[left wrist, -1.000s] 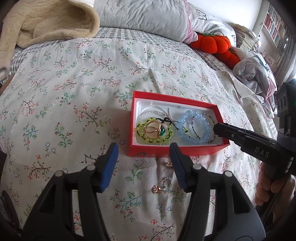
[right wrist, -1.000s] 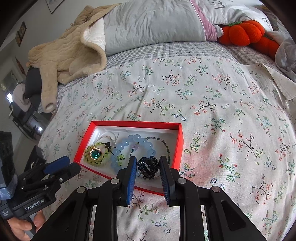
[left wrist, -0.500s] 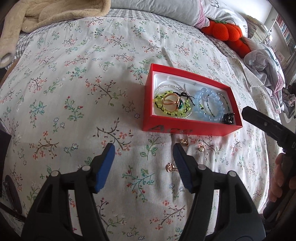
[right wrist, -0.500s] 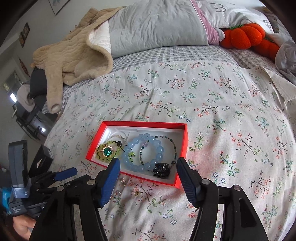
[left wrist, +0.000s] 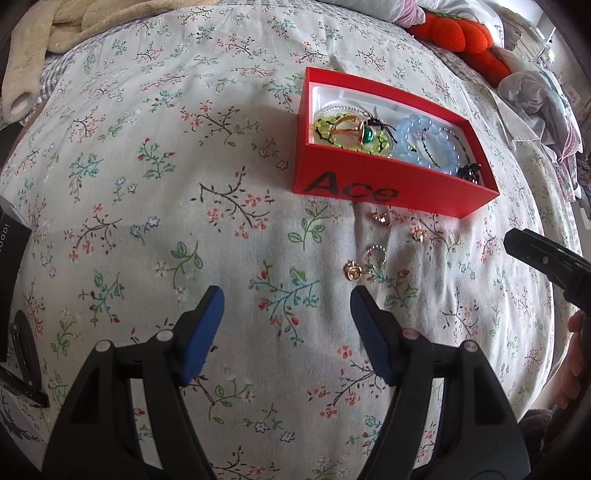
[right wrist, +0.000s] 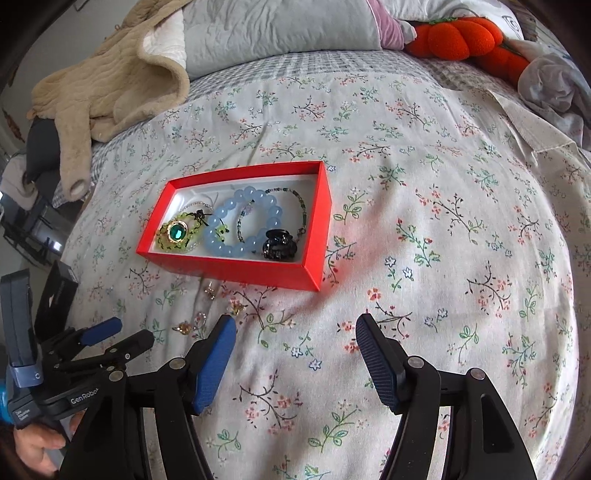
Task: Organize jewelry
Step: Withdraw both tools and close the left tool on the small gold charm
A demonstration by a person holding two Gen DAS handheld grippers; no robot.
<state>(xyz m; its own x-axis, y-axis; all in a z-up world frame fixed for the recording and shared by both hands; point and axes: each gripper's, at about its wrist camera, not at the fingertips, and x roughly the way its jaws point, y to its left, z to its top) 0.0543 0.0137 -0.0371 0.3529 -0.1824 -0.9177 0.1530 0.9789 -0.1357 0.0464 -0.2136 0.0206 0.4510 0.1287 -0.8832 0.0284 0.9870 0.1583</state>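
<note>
A red box lies on the floral bedspread. Inside are a yellow-green bracelet with a green gem, a blue bead bracelet and a black hair claw. Several small gold earrings lie loose on the cloth in front of the box. My left gripper hovers just before them, jaws still opening, nothing between them. My right gripper hangs short of the box's right corner, jaws still opening, also empty. A hand shows behind each gripper in the other's view.
A beige fleece garment and grey pillow lie at the bed's head, orange plush pumpkins and crumpled clothes at the right. Black objects sit at the bed's left edge.
The right gripper let go of the black hair claw in the box, opened wide and drew back. The left gripper widened and pulled back and lower, away from the box.
</note>
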